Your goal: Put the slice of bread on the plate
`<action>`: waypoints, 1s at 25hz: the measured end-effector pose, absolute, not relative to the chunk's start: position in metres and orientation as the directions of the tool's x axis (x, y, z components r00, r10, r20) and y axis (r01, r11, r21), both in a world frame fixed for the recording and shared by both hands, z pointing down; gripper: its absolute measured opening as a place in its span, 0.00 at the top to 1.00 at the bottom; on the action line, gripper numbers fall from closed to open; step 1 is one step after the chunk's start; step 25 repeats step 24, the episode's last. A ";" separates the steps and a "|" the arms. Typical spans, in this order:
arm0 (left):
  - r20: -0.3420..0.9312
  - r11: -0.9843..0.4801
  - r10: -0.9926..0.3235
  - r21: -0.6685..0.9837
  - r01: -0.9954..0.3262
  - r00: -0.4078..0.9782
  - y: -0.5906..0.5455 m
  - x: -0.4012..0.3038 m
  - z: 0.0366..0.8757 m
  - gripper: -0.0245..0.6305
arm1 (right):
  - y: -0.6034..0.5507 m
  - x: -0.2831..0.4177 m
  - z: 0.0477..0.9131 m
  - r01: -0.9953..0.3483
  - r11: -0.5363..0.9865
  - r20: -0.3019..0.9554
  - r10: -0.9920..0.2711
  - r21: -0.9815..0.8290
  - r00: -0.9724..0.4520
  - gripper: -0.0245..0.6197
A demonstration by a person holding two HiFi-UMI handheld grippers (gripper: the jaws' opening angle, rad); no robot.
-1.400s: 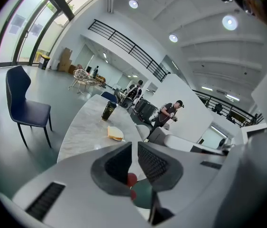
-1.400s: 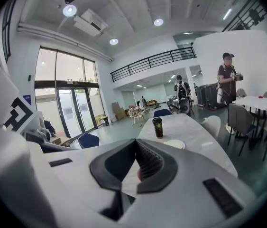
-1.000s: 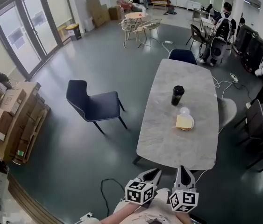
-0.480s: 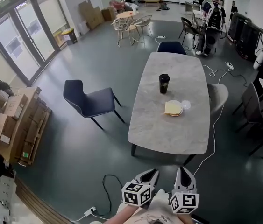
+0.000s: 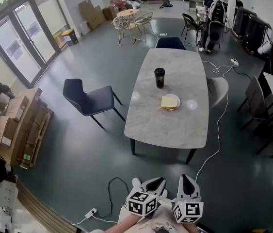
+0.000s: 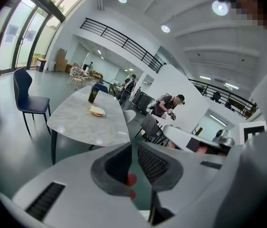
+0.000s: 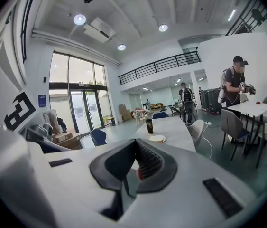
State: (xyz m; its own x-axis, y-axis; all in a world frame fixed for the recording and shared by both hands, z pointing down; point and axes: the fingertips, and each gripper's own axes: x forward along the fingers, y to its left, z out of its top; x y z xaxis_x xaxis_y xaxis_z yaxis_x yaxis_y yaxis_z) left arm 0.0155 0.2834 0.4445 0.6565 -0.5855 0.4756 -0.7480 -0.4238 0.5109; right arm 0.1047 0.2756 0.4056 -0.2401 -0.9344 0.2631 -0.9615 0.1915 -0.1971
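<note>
- Head view: the slice of bread [image 5: 168, 101] already lies on the plate [image 5: 177, 101], which sits near the middle of the table [image 5: 165, 125], close to a dark cup [image 5: 159, 76]. By this the task looks finished, with nothing left to place. A blue chair [image 5: 85, 98] stands off the table's left side.
- Head view, pose: the left gripper [image 5: 154, 182] and the right gripper [image 5: 186, 181] are held low and close to the person's body, side by side, both pointing forward toward the table and well apart from it. Floor lies between them and the table's near edge.
- Left gripper view: the jaws are drawn together at their tips with nothing between them, so the left gripper [image 6: 133, 145] is empty. Far beyond it, the bread [image 6: 95, 110] shows on its plate [image 6: 103, 113], with the cup [image 6: 93, 95] behind.
- Right gripper view: the right gripper [image 7: 135, 141] has its jaws closed tip to tip on nothing. Past them, the plate [image 7: 157, 139] and cup [image 7: 149, 126] show on the distant table; the bread is too small to make out here.
</note>
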 end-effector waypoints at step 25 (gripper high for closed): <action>0.492 -0.351 -0.642 0.493 -0.796 0.588 0.281 0.008 0.454 0.89 | 0.265 0.084 0.415 -0.927 0.324 0.266 -0.892 -0.190 -0.366 0.95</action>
